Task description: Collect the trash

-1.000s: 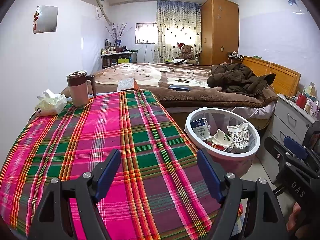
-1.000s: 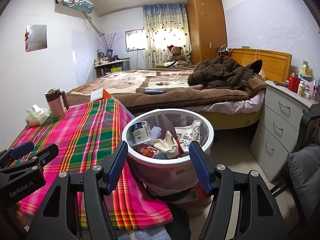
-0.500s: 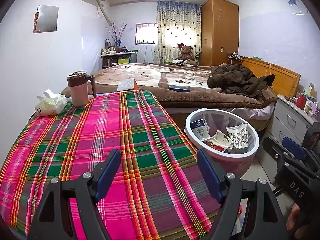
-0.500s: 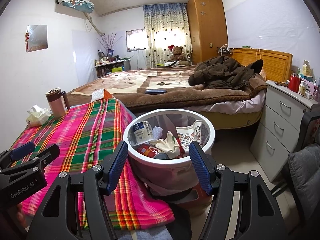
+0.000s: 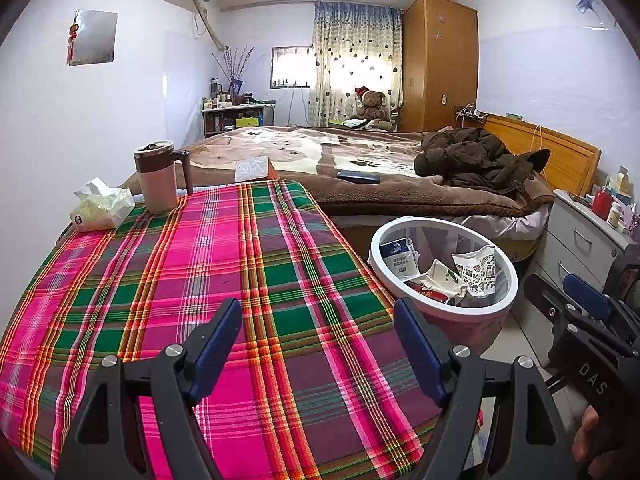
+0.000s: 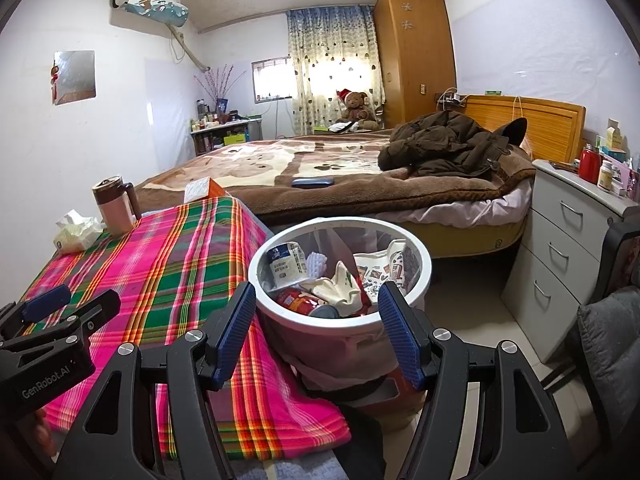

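A white-rimmed waste bin (image 5: 505, 302) (image 6: 420, 254) stands on the floor beside the table, holding several pieces of trash: a white carton (image 6: 285, 266), printed wrappers (image 6: 386, 270) and a red can (image 6: 298, 300). My left gripper (image 5: 318, 330) hovers open over the plaid tablecloth (image 5: 200, 272) with nothing between its blue pads. My right gripper (image 6: 318, 316) is open just in front of the bin, empty as well. Each gripper also shows at the edge of the other's view: the right gripper (image 5: 576, 304), the left gripper (image 6: 60, 312).
A lidded mug (image 5: 158, 178) and a tissue pack (image 5: 102, 208) sit at the table's far left. Behind are a bed (image 5: 360, 168) with a brown coat (image 5: 472, 160), a drawer unit (image 6: 568, 236) at right with bottles, and a grey-cushioned chair (image 6: 608, 344).
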The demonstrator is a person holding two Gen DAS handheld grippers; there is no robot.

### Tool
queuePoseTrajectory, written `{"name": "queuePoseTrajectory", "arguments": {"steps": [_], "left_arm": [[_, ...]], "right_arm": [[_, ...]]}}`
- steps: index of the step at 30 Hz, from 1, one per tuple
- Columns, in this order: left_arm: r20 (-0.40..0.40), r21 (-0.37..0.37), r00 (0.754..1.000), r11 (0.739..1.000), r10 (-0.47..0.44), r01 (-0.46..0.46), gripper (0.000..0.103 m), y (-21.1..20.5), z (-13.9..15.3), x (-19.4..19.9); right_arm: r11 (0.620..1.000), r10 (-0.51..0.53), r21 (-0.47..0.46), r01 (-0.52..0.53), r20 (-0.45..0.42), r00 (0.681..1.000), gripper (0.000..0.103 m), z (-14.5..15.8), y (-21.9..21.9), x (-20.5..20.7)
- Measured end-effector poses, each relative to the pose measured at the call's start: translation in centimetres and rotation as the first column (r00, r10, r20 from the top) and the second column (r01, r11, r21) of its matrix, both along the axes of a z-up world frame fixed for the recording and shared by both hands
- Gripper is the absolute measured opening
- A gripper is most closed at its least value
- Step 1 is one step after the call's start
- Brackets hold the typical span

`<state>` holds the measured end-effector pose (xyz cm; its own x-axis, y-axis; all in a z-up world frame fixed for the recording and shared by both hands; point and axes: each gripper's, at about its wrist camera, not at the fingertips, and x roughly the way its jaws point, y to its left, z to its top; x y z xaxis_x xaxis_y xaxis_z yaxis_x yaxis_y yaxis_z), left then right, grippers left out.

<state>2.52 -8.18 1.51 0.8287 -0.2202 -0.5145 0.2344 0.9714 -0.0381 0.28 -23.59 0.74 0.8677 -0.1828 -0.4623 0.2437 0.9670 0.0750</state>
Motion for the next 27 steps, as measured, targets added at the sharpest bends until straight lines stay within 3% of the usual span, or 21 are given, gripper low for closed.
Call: {"name": "queuePoseTrajectory", "arguments": {"steps": [27], "left_arm": [[0.006, 0.007, 1.000, 1.000, 0.010, -0.010, 0.080, -0.09, 0.18, -0.10]], "right_arm": [[1.000, 0.000, 0.003, 0.000, -0.012, 1.000, 0.065, -0.23, 0.67, 0.17]]}}
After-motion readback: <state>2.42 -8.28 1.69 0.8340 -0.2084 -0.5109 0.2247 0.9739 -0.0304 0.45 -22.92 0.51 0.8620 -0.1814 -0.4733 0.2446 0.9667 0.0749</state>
